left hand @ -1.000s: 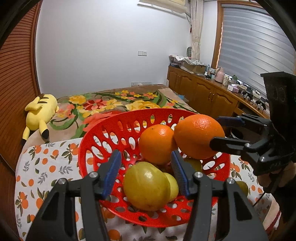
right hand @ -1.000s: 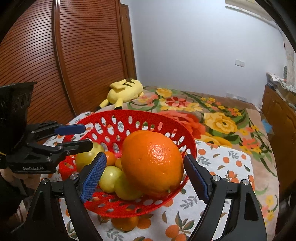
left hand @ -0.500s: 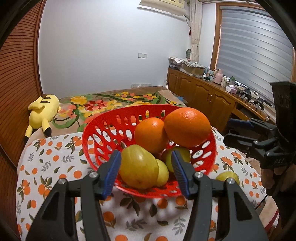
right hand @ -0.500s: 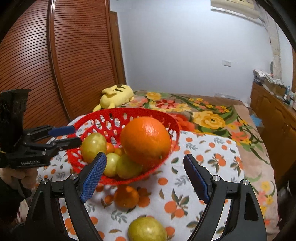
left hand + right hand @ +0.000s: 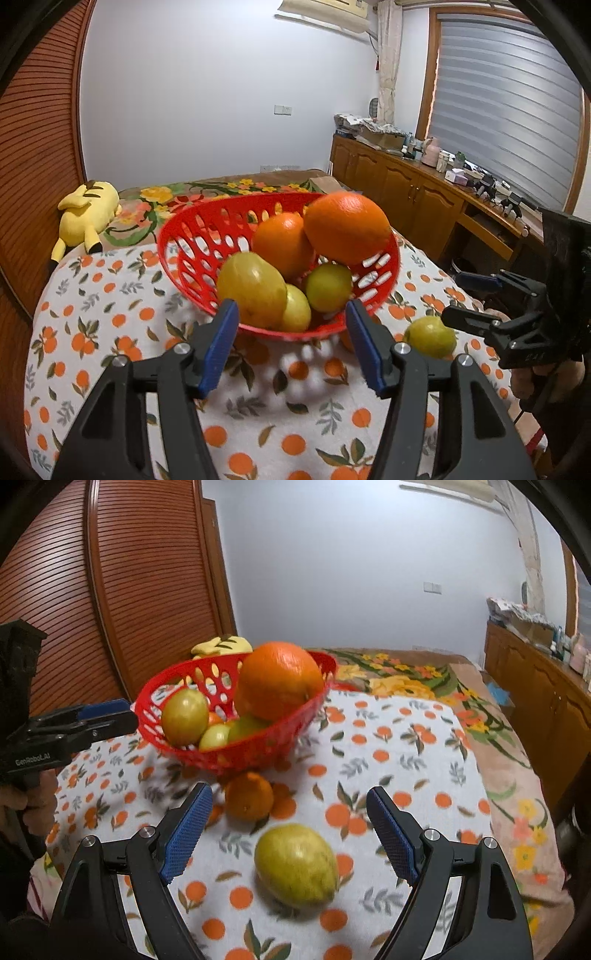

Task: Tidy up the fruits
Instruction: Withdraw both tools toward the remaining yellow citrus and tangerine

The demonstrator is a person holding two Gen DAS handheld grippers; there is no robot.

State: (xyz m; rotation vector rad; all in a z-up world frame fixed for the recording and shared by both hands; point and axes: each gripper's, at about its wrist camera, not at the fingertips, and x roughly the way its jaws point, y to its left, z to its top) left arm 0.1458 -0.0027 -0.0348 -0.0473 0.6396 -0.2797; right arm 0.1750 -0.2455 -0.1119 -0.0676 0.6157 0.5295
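Observation:
A red perforated basket [image 5: 192, 236] [image 5: 258, 746] stands on the orange-print cloth and holds a large orange [image 5: 347, 229] [image 5: 279, 679], a smaller orange [image 5: 280, 243] and several yellow-green fruits. A loose yellow-green fruit [image 5: 297, 864] [image 5: 430, 336] and a small orange [image 5: 249, 800] lie on the cloth in front of the basket. My left gripper [image 5: 291, 345] is open and empty, just short of the basket. My right gripper [image 5: 288, 836] is open and empty, above the loose yellow-green fruit.
A yellow plush toy [image 5: 86, 216] lies on the floral bedspread [image 5: 406, 679] behind the cloth. A wooden slatted wardrobe [image 5: 110, 590] is on the left. Wooden cabinets [image 5: 406, 192] with clutter run along the right wall.
Both grippers have pulled back from the basket and are empty. The large orange that was between the right fingers now rests in the basket. The loose fruits came into view.

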